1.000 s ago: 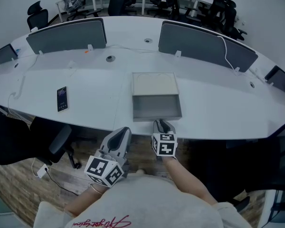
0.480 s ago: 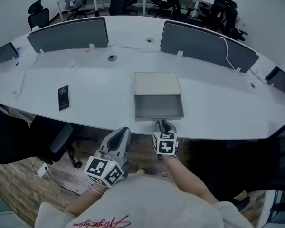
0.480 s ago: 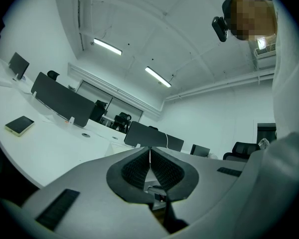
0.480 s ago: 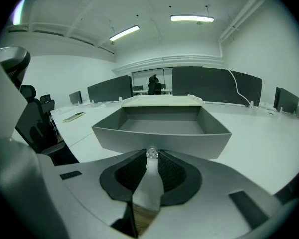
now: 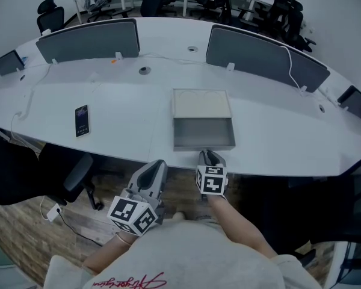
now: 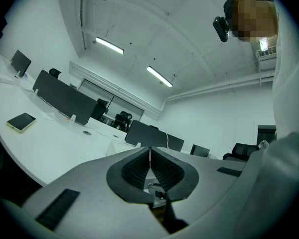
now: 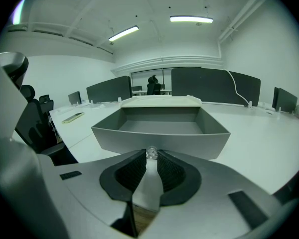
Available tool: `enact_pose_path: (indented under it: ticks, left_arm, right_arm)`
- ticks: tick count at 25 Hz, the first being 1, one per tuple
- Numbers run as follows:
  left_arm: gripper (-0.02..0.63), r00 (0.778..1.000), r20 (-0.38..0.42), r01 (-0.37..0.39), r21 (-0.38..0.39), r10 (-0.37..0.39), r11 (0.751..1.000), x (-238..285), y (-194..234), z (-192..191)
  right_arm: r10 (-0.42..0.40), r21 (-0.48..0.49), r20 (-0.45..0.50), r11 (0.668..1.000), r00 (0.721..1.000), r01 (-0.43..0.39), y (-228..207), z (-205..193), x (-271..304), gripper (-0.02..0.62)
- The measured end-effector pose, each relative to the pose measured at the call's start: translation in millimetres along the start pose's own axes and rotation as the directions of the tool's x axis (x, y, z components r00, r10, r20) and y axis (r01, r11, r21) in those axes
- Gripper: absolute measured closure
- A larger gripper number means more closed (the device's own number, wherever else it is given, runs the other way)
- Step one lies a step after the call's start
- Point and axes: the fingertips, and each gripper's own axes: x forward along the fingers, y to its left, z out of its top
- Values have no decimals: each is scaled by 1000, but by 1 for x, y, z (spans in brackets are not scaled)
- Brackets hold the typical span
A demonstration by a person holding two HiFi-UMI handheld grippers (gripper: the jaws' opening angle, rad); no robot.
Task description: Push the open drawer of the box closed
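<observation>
A pale box (image 5: pixel 201 104) sits on the white table (image 5: pixel 120 122), its grey drawer (image 5: pixel 203 132) pulled out toward me and empty. My right gripper (image 5: pixel 209 156) is at the table's near edge, right against the drawer front. In the right gripper view the drawer (image 7: pixel 162 128) fills the middle, and the small clear knob (image 7: pixel 151 153) on its front sits pinched between the tips of my right gripper (image 7: pixel 151 156). My left gripper (image 5: pixel 158 165) hangs below the table edge to the left, away from the box. In the left gripper view its jaws (image 6: pixel 150 151) meet with nothing between them.
A phone (image 5: pixel 81 120) lies on the table to the left of the box. Grey divider screens (image 5: pixel 87 39) (image 5: pixel 259 56) stand along the far side, with a white cable (image 5: pixel 287 62) over the right one. Black office chairs (image 5: pixel 66 173) stand below the near edge.
</observation>
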Motion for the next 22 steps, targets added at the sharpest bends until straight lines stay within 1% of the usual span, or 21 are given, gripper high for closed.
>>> enact_pose_path:
  ticks: [8, 12, 18, 22]
  left_arm:
    - [588, 1000, -29, -2, -12, 2, 1000, -3, -6, -6]
    - [588, 1000, -22, -2, -16, 1, 1000, -4, -6, -8]
    - [588, 1000, -14, -16, -14, 16, 1000, 0, -6, -7]
    - [588, 999, -17, -44, -14, 44, 999, 0, -4, -5]
  right_arm:
    - [9, -3, 4, 1000, 1000, -9, 0, 3, 1, 523]
    - [16, -23, 7, 1000, 1000, -16, 2, 9, 1, 523]
    - [37, -19, 10, 999, 999, -36, 1, 11, 5, 523]
    - [50, 0, 24, 999, 998, -50, -1, 15, 8, 523]
